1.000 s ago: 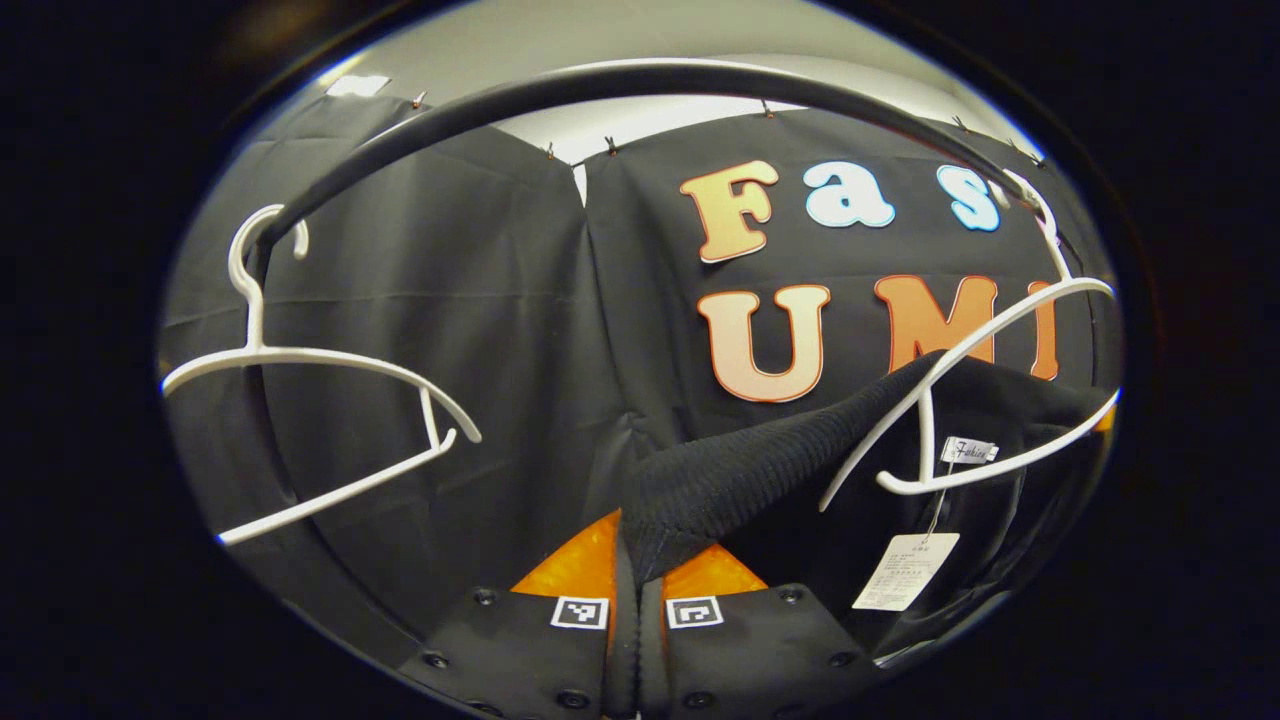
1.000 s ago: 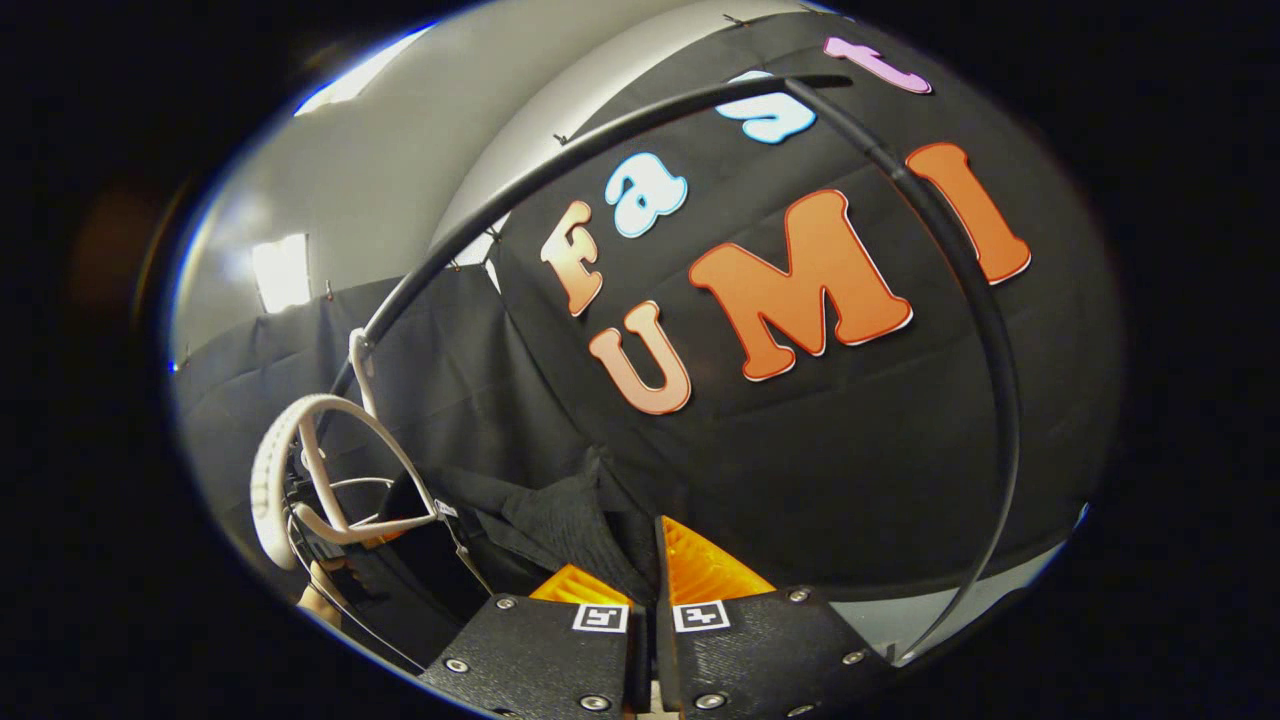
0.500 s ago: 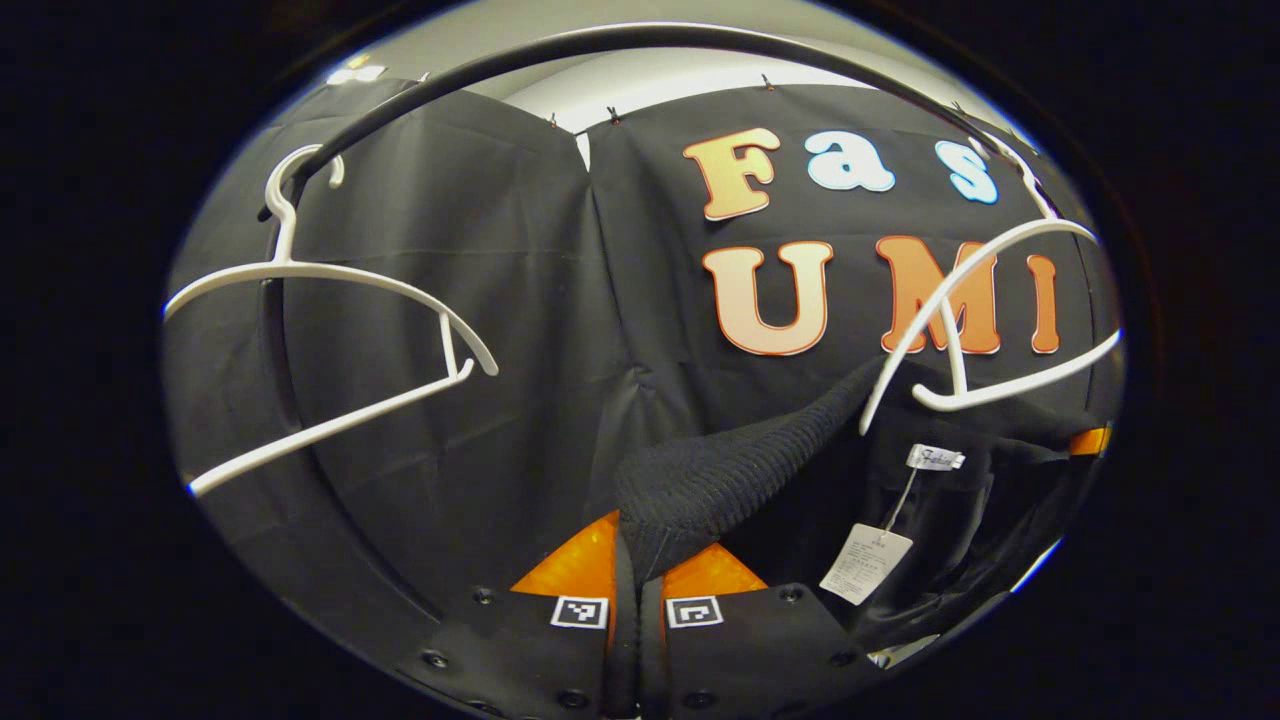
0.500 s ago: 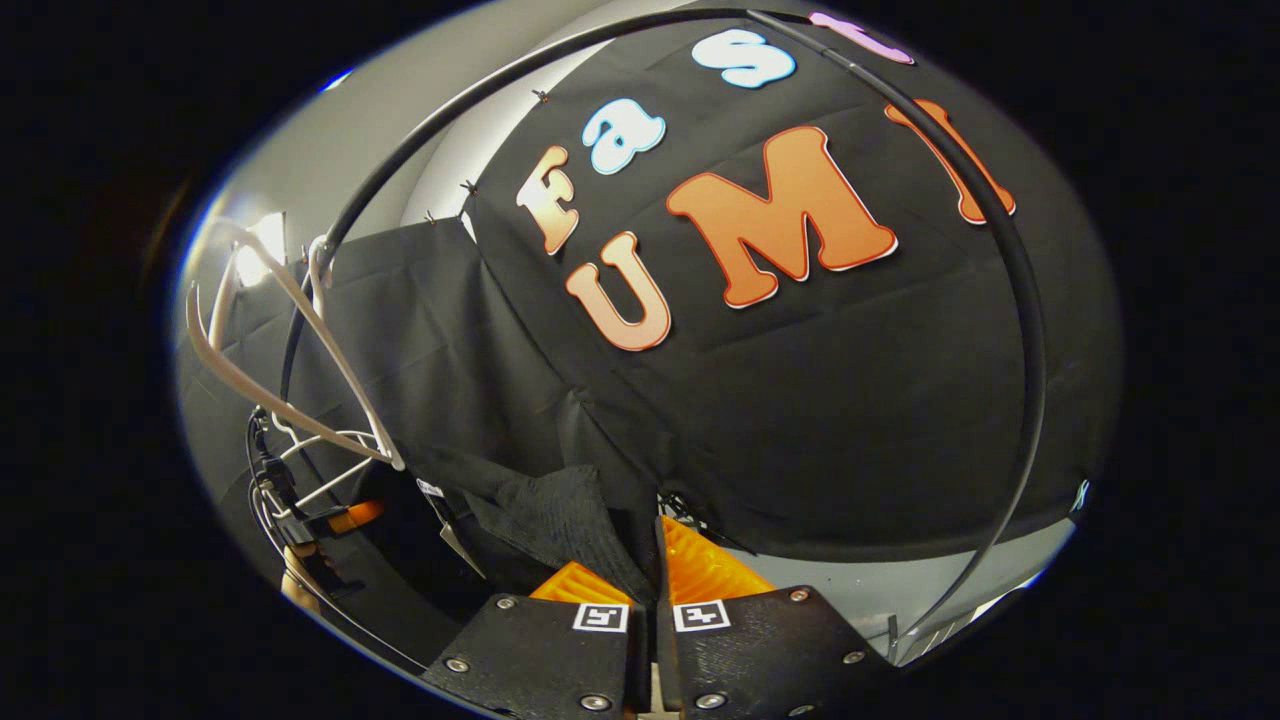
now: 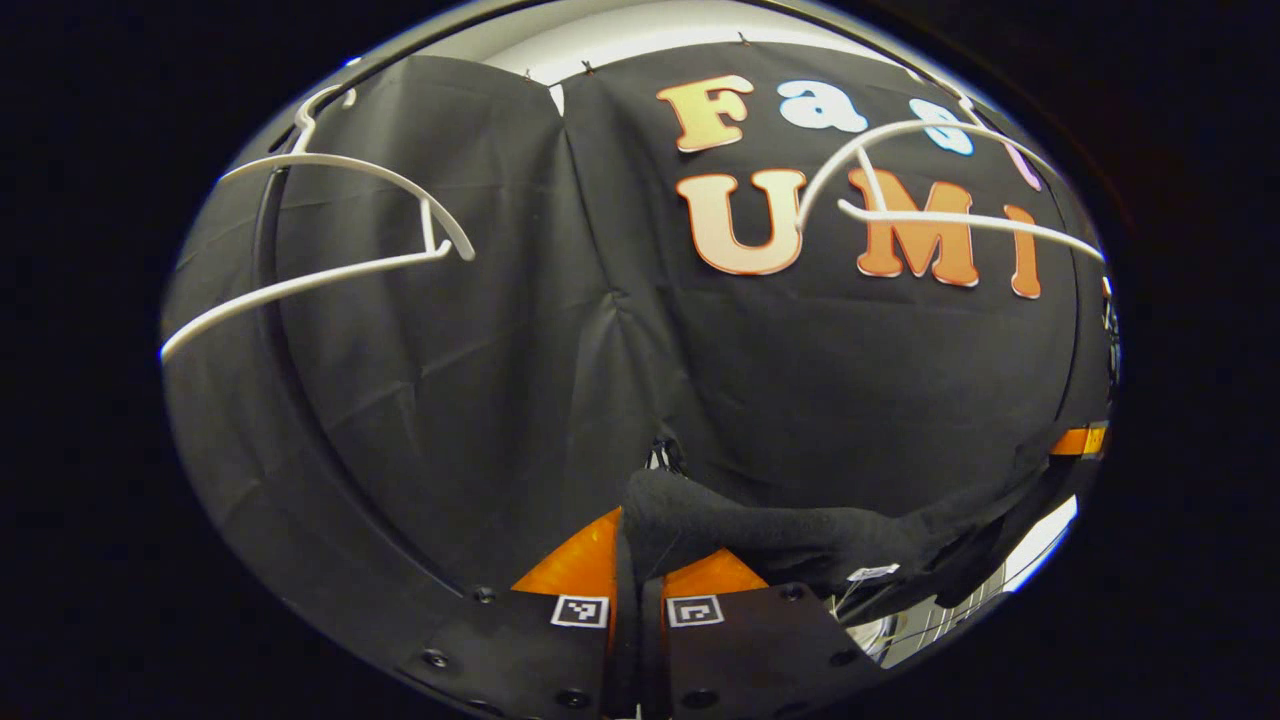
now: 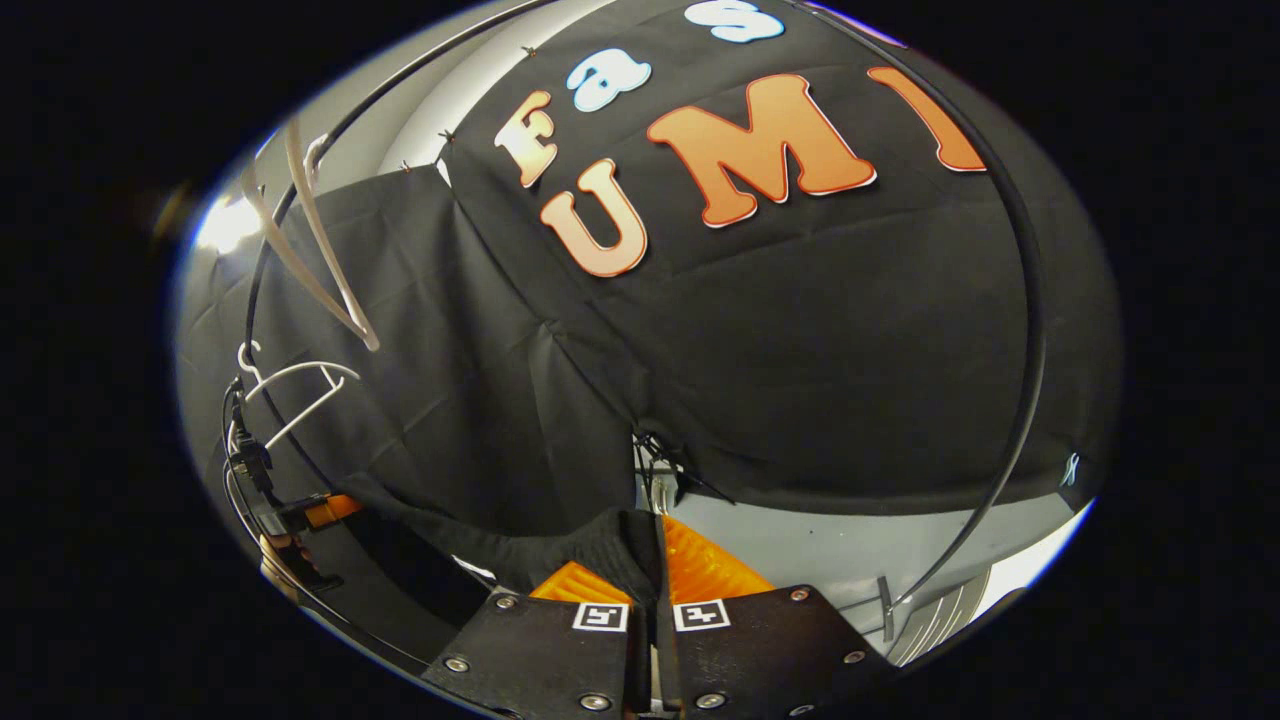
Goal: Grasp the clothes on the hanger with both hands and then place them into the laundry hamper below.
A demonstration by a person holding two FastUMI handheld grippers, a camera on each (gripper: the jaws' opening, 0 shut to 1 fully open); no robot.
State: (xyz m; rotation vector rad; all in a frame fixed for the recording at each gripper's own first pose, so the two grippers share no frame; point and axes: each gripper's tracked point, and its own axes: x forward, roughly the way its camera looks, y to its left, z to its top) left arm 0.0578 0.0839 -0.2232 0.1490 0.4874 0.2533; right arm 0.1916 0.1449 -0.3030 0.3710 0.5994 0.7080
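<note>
Stretching sideways between the tools, the black garment (image 5: 800,535) lies near level — left tool (image 5: 640,560) and right tool (image 6: 650,560) each clenched on it, below the white hangers (image 5: 330,230).

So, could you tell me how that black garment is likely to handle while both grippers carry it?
Probably floppy: the black garment sags between the left gripper and right gripper. Its ribbed knit likely grips well.

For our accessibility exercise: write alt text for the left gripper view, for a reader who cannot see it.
The left gripper, jaws shut, pinches one end of a black knitted garment that stretches off to the right. Above, two bare white plastic hangers hang in front of the black cloth wall.
</note>
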